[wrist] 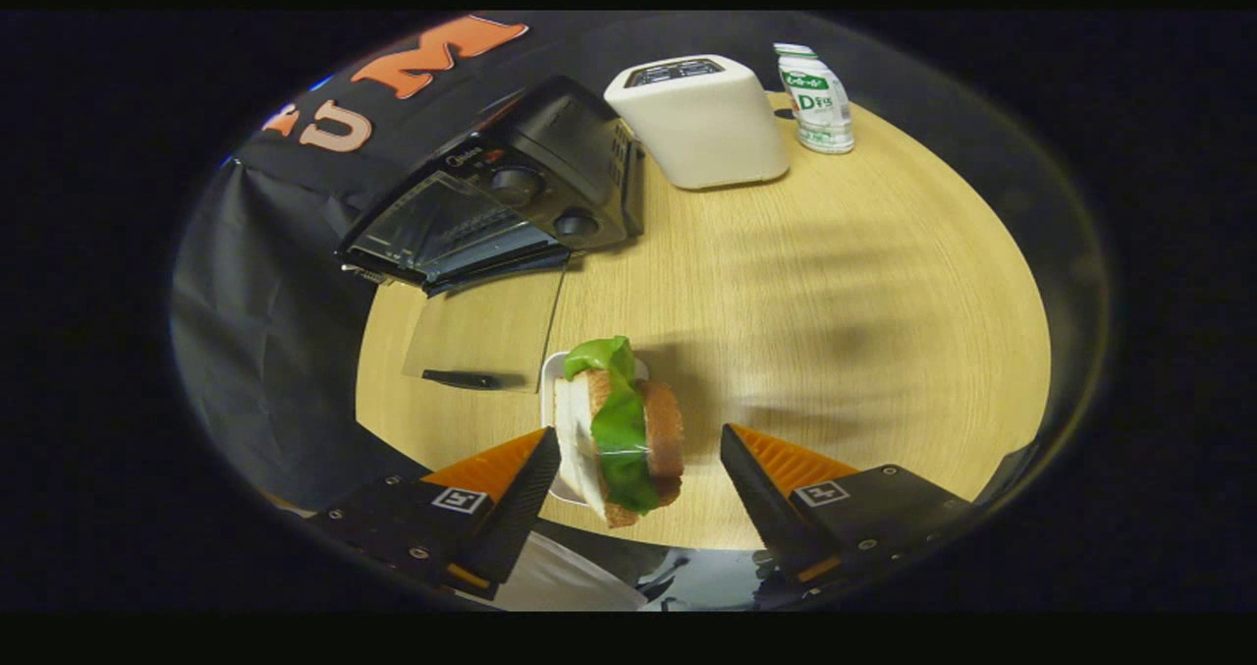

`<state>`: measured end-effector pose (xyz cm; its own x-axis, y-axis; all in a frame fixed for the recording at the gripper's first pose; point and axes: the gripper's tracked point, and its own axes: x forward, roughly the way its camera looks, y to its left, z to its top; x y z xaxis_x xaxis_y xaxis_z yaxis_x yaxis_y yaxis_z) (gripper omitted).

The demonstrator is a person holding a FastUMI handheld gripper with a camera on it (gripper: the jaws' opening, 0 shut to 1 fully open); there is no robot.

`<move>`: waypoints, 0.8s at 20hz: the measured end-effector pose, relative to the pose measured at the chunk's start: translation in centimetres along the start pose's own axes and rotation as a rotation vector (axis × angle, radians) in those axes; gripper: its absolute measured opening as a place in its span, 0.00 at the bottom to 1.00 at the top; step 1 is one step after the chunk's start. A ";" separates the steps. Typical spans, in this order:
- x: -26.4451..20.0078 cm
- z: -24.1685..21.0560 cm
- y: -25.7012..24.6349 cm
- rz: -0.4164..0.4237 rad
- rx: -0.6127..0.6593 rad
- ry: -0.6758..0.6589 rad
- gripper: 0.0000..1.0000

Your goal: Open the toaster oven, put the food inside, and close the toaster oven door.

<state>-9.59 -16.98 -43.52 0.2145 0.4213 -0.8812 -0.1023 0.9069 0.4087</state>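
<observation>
We see the sandwich (621, 429) standing on edge on a small white plate (550, 400) between the fingers of our gripper (638, 459), which are spread apart; the left one is just beside the bread, whether touching we cannot tell. Up and left sits the toaster oven (511, 189), its glass door (481, 336) dropped open onto the round wooden table (835, 302). A white appliance (702, 120) and a bottle (817, 100) stand at the top, partly blurred.
</observation>
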 end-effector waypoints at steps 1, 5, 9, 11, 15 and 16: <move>0.0 0.0 0.1 0.008 0.003 0.007 0.94; 0.2 -0.1 0.4 0.034 0.036 0.022 0.66; -1.0 0.2 1.4 0.027 0.080 0.008 0.32; -1.4 0.3 1.9 0.007 0.068 -0.001 0.28; -3.0 1.1 3.1 -0.023 0.028 -0.029 0.26; -3.5 1.4 3.3 -0.040 0.014 -0.041 0.26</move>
<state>-9.27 -15.44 -38.76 0.2583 0.3840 -0.8865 -0.0796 0.9230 0.3766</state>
